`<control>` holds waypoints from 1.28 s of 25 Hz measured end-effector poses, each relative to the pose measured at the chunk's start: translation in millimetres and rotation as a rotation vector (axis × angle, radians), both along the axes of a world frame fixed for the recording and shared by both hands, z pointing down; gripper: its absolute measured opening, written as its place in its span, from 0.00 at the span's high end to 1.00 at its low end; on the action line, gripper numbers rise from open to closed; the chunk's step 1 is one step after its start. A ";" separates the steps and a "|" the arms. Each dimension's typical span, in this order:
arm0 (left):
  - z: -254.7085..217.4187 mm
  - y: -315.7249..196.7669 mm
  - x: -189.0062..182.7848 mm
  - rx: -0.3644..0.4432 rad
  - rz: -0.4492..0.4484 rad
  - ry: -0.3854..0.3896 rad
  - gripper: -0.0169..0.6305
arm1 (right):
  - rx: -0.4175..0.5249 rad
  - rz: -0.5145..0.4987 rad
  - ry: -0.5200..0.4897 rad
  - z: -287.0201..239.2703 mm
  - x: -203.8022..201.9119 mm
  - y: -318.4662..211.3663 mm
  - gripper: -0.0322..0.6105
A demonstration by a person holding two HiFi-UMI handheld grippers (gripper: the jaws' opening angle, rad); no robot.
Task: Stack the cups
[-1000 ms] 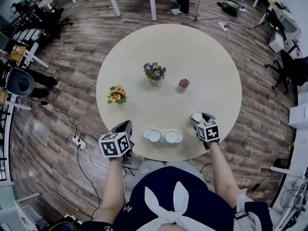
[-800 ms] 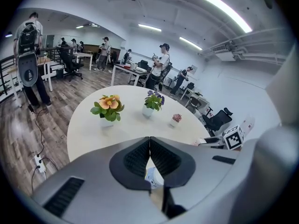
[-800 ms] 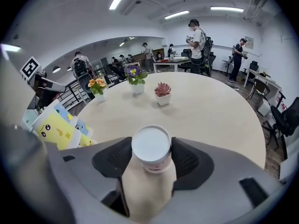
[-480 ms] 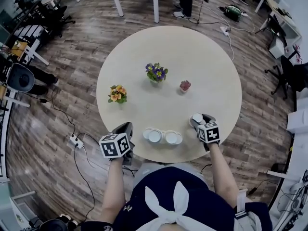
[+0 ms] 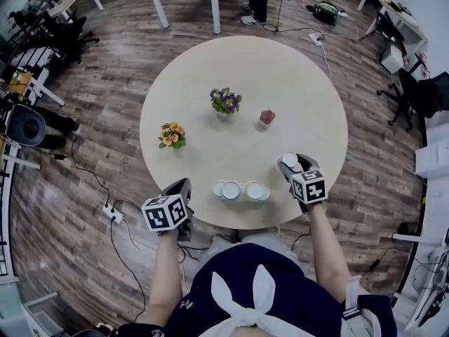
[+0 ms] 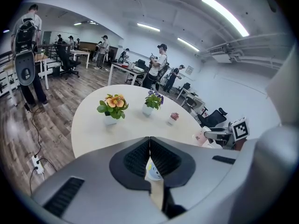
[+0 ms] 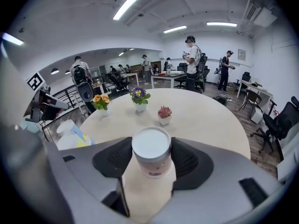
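Paper, it seems: the light, crushable cup (image 7: 150, 148) sits clamped mid-wall in the right gripper (image 7: 150, 164), whose jaws have just been closing, near the other cups (image 5: 240, 191) on the table (image 5: 245, 69). The left gripper (image 6: 149, 146) is pressed together, empty.

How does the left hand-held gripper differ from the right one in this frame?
The left hand-held gripper has its jaws shut together, gripping nothing; the right hand-held gripper has just been closing and clamps a cup between wide-set jaws. The left sits at the table's near edge, left of the row of cups; the right is over the table, on their right. Both point forward across the table.
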State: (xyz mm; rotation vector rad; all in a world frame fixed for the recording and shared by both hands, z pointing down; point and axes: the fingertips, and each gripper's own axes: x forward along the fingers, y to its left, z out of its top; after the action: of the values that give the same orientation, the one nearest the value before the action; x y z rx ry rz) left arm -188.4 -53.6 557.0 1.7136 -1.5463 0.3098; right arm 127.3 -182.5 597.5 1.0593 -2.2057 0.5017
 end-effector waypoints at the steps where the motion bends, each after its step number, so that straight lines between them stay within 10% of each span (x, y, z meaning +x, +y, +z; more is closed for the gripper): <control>1: -0.4 1.6 0.0 0.002 0.003 0.005 0.94 | 0.020 0.004 -0.009 -10.1 -1.4 1.4 0.54; 14: -14.0 11.2 -3.5 0.042 0.051 0.014 0.94 | 0.280 0.007 -0.084 -141.4 -11.3 31.0 0.54; 32: -29.3 27.6 13.4 0.067 0.053 0.042 0.94 | 0.298 -0.047 -0.131 -167.0 -18.8 74.4 0.54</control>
State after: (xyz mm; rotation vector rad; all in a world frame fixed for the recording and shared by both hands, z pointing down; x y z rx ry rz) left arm -175.1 -26.0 527.7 1.8046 -1.4984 0.2498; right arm 108.5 -108.1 430.5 1.1498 -2.4699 0.2306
